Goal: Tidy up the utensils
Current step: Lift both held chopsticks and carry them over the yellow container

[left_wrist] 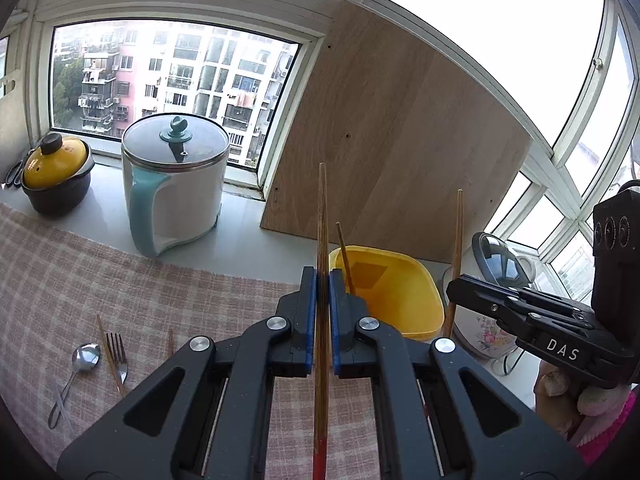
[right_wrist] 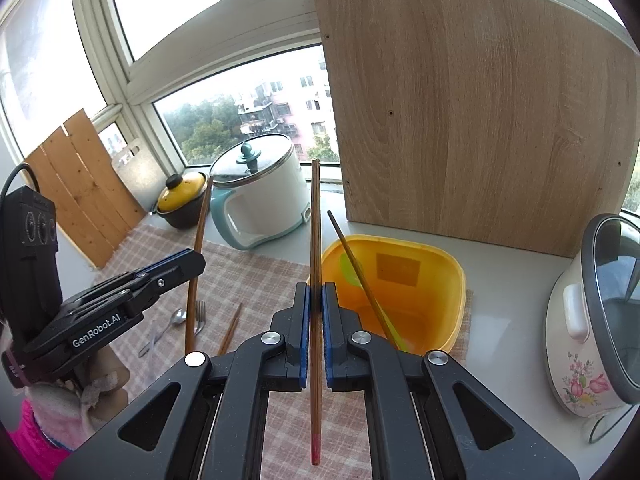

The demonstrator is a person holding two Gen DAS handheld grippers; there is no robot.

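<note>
You have one chopstick clamped in each gripper: left gripper (left_wrist: 323, 280), right gripper (right_wrist: 316, 292). One chopstick (right_wrist: 362, 276) is already in the yellow bin (right_wrist: 448, 264). Spoon (left_wrist: 82, 360), fork (left_wrist: 118, 354) and probably two chopsticks remain on the desk (left_wrist: 60, 288).

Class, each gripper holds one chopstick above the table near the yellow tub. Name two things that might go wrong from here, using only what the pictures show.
1. The left gripper and right gripper each pinch a long chopstick near its middle, so it may pivot or slip.
2. The yellow tub already holds a leaning chopstick; a dropped one might strike it or bounce off the rim.
</note>
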